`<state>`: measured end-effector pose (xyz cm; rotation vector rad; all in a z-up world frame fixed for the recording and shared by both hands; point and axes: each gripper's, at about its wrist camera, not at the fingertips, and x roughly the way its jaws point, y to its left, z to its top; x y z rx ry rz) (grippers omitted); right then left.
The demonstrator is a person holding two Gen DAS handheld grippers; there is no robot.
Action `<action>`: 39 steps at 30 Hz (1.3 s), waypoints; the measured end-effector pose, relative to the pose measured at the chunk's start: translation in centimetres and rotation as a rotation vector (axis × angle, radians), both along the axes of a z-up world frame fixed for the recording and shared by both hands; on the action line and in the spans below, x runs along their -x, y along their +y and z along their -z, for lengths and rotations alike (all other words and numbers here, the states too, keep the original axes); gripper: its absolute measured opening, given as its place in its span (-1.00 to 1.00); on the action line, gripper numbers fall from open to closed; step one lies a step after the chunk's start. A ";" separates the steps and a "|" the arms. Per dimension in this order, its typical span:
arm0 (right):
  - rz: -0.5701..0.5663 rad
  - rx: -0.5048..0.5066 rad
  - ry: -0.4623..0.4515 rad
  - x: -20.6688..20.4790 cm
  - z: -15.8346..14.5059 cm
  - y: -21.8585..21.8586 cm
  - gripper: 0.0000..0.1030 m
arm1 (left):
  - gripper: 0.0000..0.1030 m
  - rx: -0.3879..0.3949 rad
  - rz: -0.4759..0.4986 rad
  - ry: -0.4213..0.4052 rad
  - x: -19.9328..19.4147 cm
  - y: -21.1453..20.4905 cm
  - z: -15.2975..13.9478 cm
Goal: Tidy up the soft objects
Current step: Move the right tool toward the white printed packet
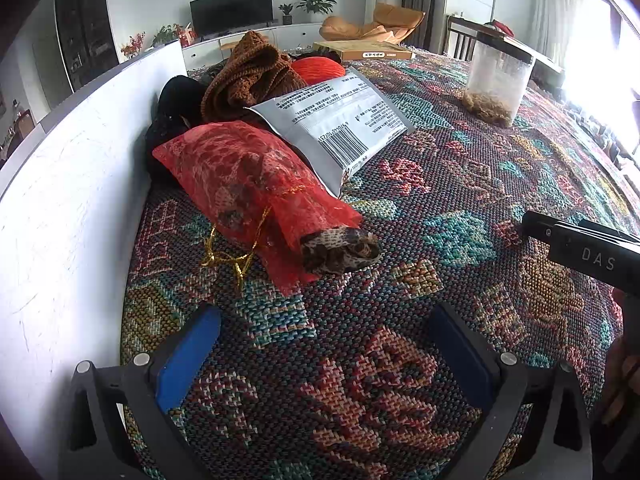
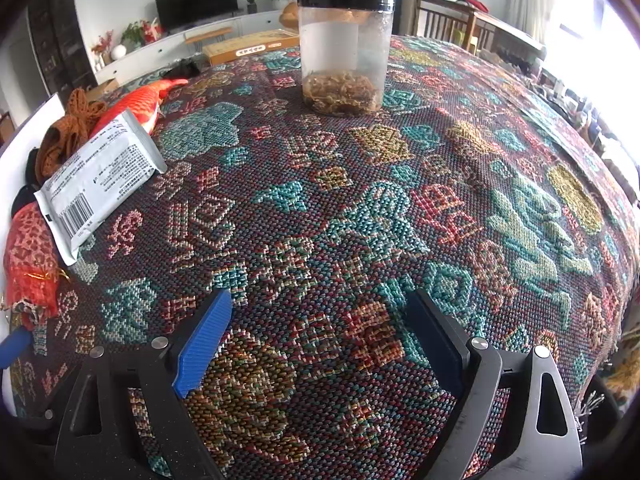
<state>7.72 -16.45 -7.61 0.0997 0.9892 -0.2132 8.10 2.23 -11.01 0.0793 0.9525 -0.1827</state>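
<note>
A red mesh pouch (image 1: 248,184) holding a leopard-print cloth (image 1: 340,250) lies along a white board (image 1: 76,200), with a gold cord beside it. A silver packet (image 1: 336,120) leans on it. Behind lie a brown knit cloth (image 1: 248,72), a black soft item (image 1: 176,96) and a red-orange fish plush (image 2: 136,100). My left gripper (image 1: 324,344) is open and empty, just short of the pouch. My right gripper (image 2: 320,332) is open and empty over the patterned cloth; its body shows in the left wrist view (image 1: 580,248). The pouch (image 2: 28,256) and packet (image 2: 96,184) sit at its far left.
A clear jar with a black lid (image 2: 344,52) and brown bits inside stands mid-table; it also shows in the left wrist view (image 1: 496,80). A flat cardboard box (image 1: 364,51) lies at the far edge. A woven patterned tablecloth (image 2: 360,208) covers the table.
</note>
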 end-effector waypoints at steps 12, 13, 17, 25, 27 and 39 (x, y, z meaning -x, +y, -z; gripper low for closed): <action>0.002 -0.005 0.000 0.0 -0.1 0.2 0.76 | 1.00 -0.067 -0.035 -0.057 0.3 -0.1 -2.1; 0.002 -0.007 0.000 0.0 -0.1 0.1 0.76 | 1.00 -0.079 -0.052 -0.085 0.1 0.0 -2.8; 0.005 -0.028 -0.006 0.1 -0.2 -0.2 0.76 | 1.00 -0.075 -0.112 -0.025 -3.8 0.6 -3.0; 0.037 -0.167 -0.058 0.6 -0.7 -2.5 0.76 | 0.94 0.104 0.156 -0.005 -8.5 -4.2 -2.4; 0.105 -0.226 -0.088 1.1 -0.9 -4.2 0.76 | 0.89 0.113 0.240 -0.035 -8.1 -5.7 -3.2; 0.152 -0.338 -0.147 1.3 -1.5 -6.2 0.76 | 0.90 -0.035 0.048 -0.018 -4.1 0.5 -0.6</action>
